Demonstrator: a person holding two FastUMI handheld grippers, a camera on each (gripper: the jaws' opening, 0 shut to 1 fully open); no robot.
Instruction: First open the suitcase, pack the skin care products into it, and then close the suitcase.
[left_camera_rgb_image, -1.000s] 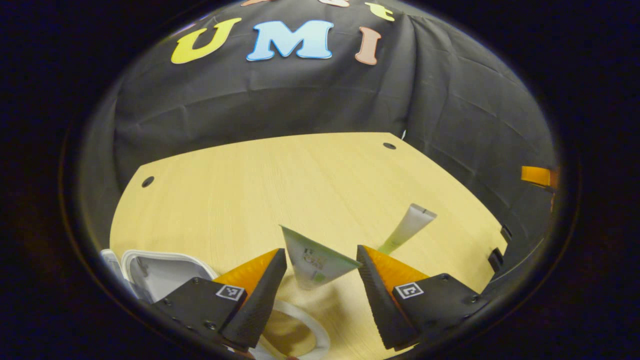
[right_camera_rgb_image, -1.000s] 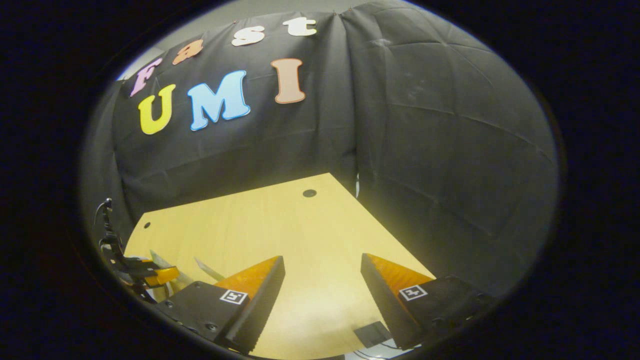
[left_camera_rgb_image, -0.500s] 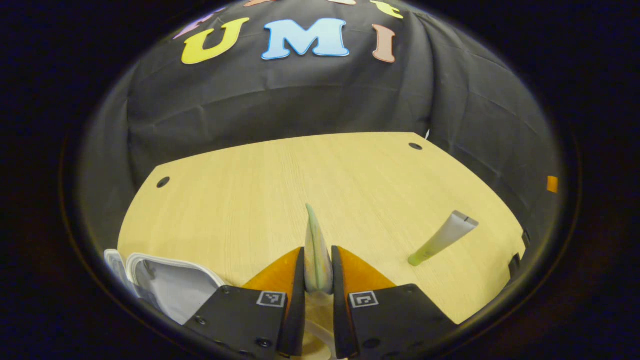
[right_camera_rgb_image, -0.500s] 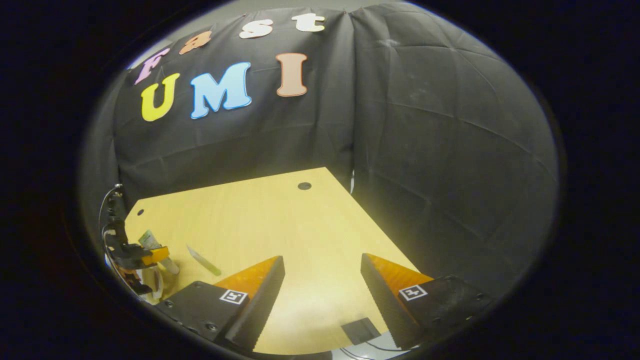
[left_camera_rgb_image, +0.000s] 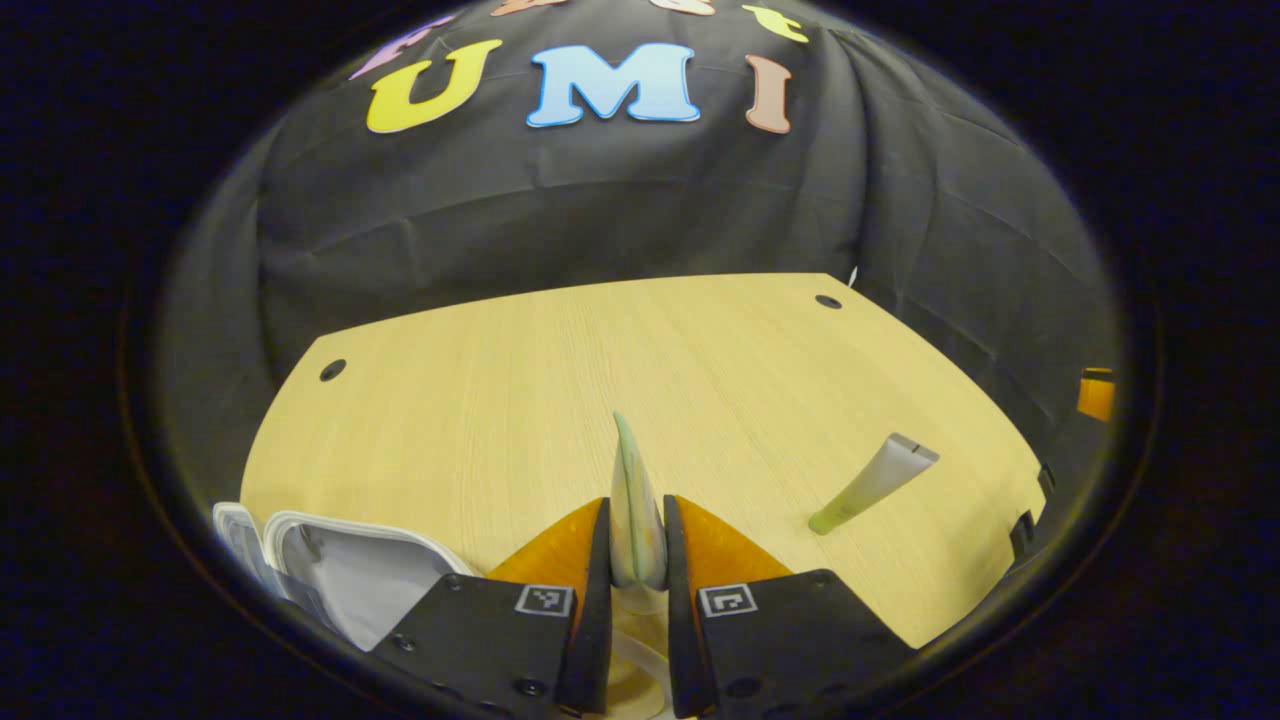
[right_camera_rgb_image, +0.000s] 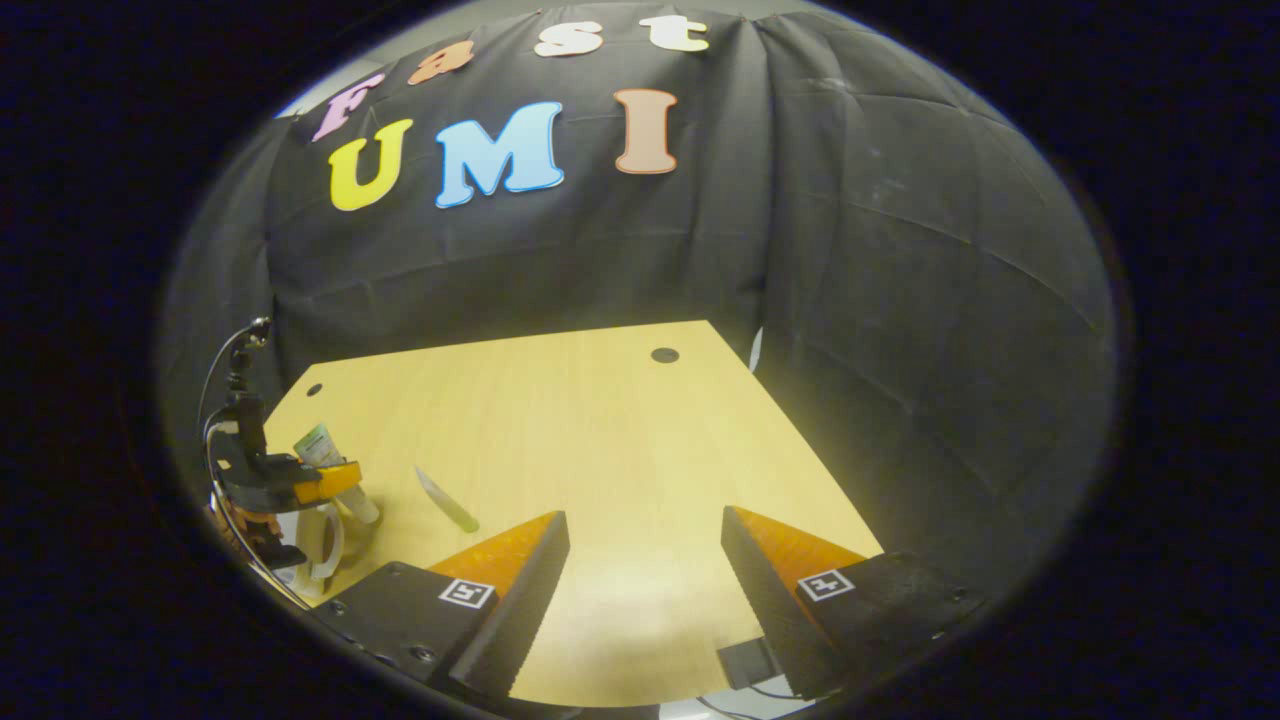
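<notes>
My left gripper (left_camera_rgb_image: 636, 560) is shut on a pale green skin care tube (left_camera_rgb_image: 634, 500), held edge-on above the wooden table (left_camera_rgb_image: 560, 380). In the right gripper view the same gripper (right_camera_rgb_image: 300, 482) holds that tube (right_camera_rgb_image: 322, 446) at the far left. A second green-and-white tube (left_camera_rgb_image: 872, 484) lies on the table to the right, also seen as a thin tube (right_camera_rgb_image: 447, 500) in the right gripper view. The white open suitcase (left_camera_rgb_image: 350, 570) sits at the lower left. My right gripper (right_camera_rgb_image: 640, 575) is open over the table's near edge, with nothing between its fingers.
A white ring-shaped object (right_camera_rgb_image: 325, 545) lies on the table under the left gripper. A small dark block with cables (right_camera_rgb_image: 745, 662) sits below the table's near edge. Black cloth walls close in the table's back and right sides.
The left gripper closed on the pale green tube, which turned edge-on, and lifted slightly. The right gripper's view swung left, keeping its fingers open.
</notes>
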